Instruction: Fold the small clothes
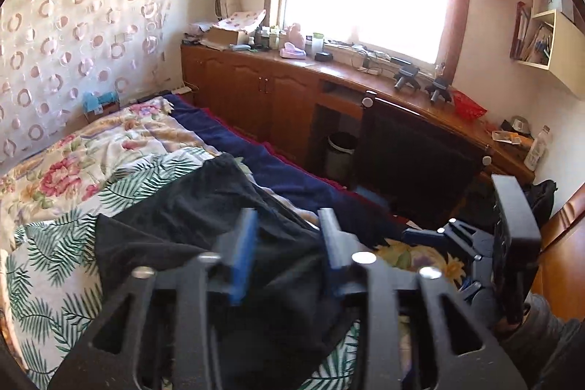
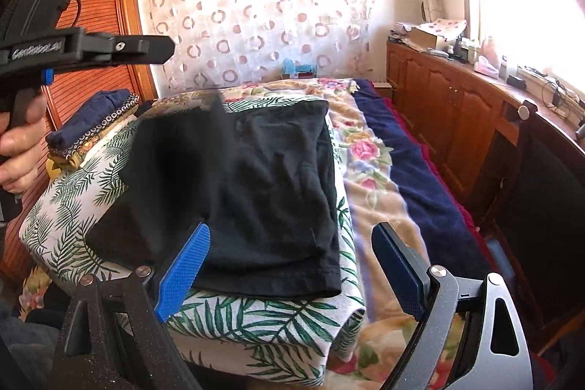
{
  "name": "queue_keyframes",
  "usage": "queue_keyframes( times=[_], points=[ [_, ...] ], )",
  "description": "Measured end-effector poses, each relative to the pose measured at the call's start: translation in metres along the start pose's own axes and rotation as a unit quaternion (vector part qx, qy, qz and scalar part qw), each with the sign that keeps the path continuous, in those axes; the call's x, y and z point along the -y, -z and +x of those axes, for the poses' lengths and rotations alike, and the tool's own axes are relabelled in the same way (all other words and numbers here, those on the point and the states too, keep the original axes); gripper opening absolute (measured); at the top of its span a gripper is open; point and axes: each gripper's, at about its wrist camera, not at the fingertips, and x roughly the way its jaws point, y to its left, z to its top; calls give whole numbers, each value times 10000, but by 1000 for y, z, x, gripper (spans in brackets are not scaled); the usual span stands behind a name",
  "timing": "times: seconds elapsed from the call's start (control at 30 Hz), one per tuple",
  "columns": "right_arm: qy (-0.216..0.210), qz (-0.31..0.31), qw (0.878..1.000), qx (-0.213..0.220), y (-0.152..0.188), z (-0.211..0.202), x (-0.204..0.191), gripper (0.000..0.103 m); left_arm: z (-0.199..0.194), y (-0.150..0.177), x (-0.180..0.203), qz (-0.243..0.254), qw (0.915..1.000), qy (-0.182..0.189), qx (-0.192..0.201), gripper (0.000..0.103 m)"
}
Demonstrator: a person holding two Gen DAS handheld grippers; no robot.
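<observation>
A black garment (image 2: 256, 185) lies on a leaf-print cushion (image 2: 256, 328) on the bed; its left part hangs lifted and blurred. My left gripper (image 1: 289, 243) is over the black garment (image 1: 204, 207), its blue pads a hand's width apart with cloth between them, not pinched. It also shows in the right wrist view (image 2: 161, 48) at the upper left, held high. My right gripper (image 2: 292, 269) is wide open at the garment's near edge, its left pad (image 2: 182, 276) touching the cloth.
A folded dark-blue and patterned pile (image 2: 91, 130) sits at the cushion's far left. A floral blanket (image 2: 365, 170) and navy blanket (image 2: 420, 178) cover the bed. A wooden cabinet (image 1: 256, 90) and black chair (image 1: 413, 163) stand to the right.
</observation>
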Motion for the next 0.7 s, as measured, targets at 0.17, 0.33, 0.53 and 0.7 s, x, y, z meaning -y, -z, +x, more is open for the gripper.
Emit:
queue_keyframes(
  times=[0.17,0.33,0.53,0.7],
  points=[
    [33,5,10000,5,-5,-7,2,91,-13,14,-17,-97,9999,-122,43,76],
    [45,-78,10000,-40,-7,-5,-3,91,-23,37,-44,-237,9984,-511,34,79],
    [-91,-244,9996,-84,-21,4,-9,91,-48,74,-77,-667,9932,-951,1,79],
    [-285,-431,9986,-123,-34,18,-26,91,-66,101,-99,-887,9882,-1252,-10,79]
  ],
)
